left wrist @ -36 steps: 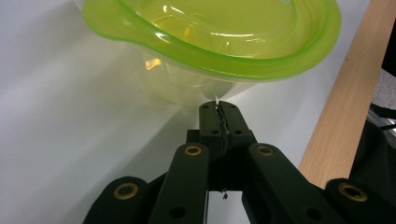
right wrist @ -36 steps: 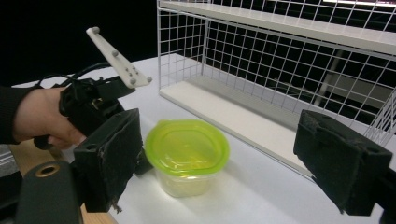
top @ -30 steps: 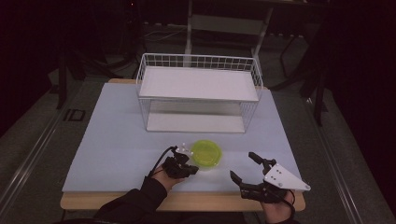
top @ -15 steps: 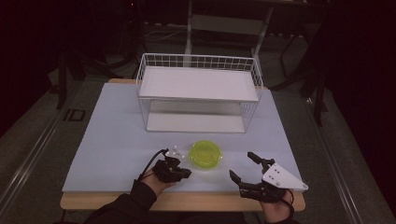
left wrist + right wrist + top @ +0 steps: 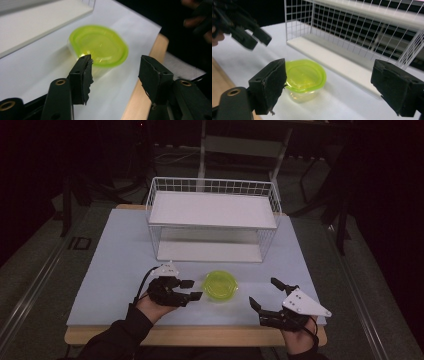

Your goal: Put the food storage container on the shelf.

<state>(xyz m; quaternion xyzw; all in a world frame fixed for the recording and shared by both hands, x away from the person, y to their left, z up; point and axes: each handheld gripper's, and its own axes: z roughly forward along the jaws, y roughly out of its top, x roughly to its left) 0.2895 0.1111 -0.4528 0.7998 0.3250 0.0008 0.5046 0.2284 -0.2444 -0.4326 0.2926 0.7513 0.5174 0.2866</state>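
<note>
Though just opened — left claw [image 5: 192, 289] beside green-lidded container [image 5: 220, 285]

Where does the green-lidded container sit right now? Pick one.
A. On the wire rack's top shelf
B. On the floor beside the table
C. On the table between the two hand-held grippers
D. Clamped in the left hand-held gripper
C: the green-lidded container rests on the table, with the left hand-held gripper and the right hand-held gripper on either side, neither touching it.

container [image 5: 220, 286]: on the counter [image 5: 115, 255], between both grippers
wire rack [image 5: 212, 220]: behind the container
</note>
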